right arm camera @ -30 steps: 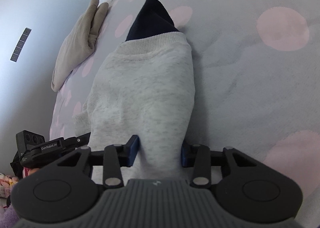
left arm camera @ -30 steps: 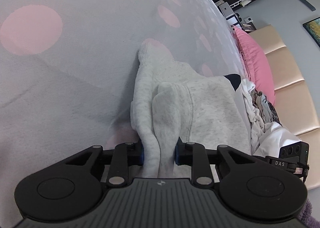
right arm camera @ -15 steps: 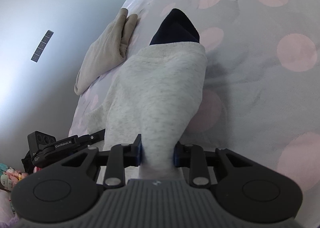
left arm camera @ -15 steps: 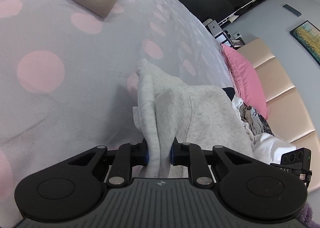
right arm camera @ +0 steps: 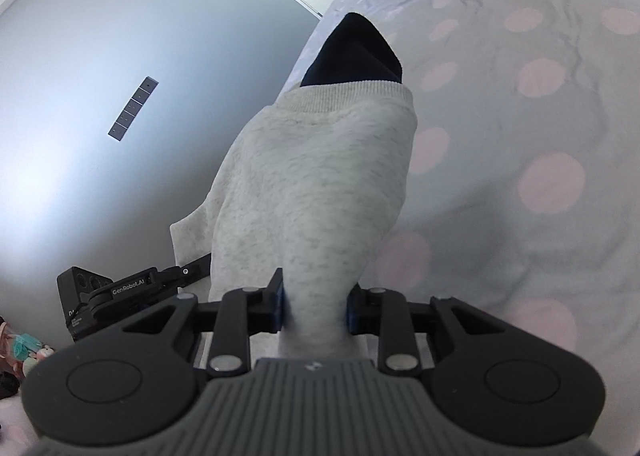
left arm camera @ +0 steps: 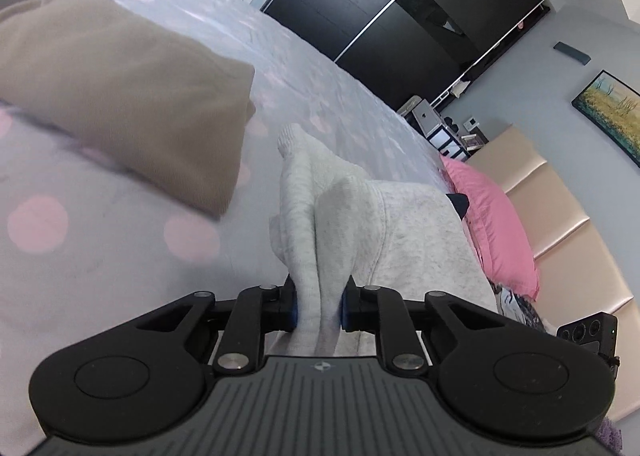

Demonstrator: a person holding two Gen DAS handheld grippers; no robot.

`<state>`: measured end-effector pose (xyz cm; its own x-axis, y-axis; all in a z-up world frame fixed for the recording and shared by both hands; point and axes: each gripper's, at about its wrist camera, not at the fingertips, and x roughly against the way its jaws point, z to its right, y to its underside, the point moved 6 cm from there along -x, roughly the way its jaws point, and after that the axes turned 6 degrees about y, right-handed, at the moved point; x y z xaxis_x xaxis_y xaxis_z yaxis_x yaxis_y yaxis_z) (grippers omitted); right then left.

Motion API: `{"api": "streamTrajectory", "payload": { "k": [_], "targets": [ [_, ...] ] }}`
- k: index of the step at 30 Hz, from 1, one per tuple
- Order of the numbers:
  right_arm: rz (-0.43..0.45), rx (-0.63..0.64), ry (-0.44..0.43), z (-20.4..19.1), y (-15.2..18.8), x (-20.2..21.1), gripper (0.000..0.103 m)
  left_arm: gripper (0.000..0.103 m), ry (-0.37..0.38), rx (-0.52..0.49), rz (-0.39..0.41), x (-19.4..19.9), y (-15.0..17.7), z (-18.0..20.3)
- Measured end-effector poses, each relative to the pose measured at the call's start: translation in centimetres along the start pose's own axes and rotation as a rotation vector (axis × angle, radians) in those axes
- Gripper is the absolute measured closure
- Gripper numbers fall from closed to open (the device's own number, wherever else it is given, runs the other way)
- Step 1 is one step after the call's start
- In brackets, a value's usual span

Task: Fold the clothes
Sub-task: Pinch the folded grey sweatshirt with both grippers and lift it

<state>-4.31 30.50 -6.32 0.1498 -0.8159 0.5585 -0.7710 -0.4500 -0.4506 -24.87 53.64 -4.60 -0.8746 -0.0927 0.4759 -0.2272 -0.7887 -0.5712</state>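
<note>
Midway through a fold, by the look of it, the left gripper (left arm camera: pixel 318 310) pinches a bunched edge of the grey sweatshirt (left arm camera: pixel 360 223), while the right gripper (right arm camera: pixel 316 308) is clamped on another part of the same garment. Both sets of jaws are closed tight on fabric, with cloth squeezed between the blue pads. Each tool tilts upward, so the sweatshirt hangs raised above the polka-dot bedspread (left arm camera: pixel 100 256) rather than lying flat. A dark navy part (right arm camera: pixel 352 51) pokes out beyond its ribbed hem in the right view. Beyond the held cloth, a beige garment (left arm camera: pixel 120 103) lies folded on the bed, suggesting one piece is done. Further off, a heap of unsorted clothes (left arm camera: pixel 516 304) sits beside a pink pillow (left arm camera: pixel 492 223), so more folding likely remains. Setting the sweatshirt down squared is what this piece itself wants.
</note>
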Motion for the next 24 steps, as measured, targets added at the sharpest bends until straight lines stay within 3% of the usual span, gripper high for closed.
{"api": "streamTrajectory", "payload": {
  "k": [6, 13, 18, 24],
  "targets": [
    [0.046, 0.04, -0.05, -5.9, -6.9, -4.6, 0.073, 0.088, -0.026, -0.046, 0.09, 1.2, -9.7, -2.1],
    [0.066, 0.053, -0.09, -11.0, -15.2, -13.0, 0.073, 0.088, -0.095, -0.059, 0.156, 0.0, -19.7, -6.0],
    [0.055, 0.039, -0.097, -11.8, -19.5, -19.7, 0.073, 0.088, -0.133, -0.038, 0.177, -2.6, -24.0, -10.6],
    [0.015, 0.028, -0.061, -10.2, -22.6, -26.6, 0.073, 0.088, -0.161, -0.005, 0.169, -6.8, -26.3, -15.8]
  ]
}}
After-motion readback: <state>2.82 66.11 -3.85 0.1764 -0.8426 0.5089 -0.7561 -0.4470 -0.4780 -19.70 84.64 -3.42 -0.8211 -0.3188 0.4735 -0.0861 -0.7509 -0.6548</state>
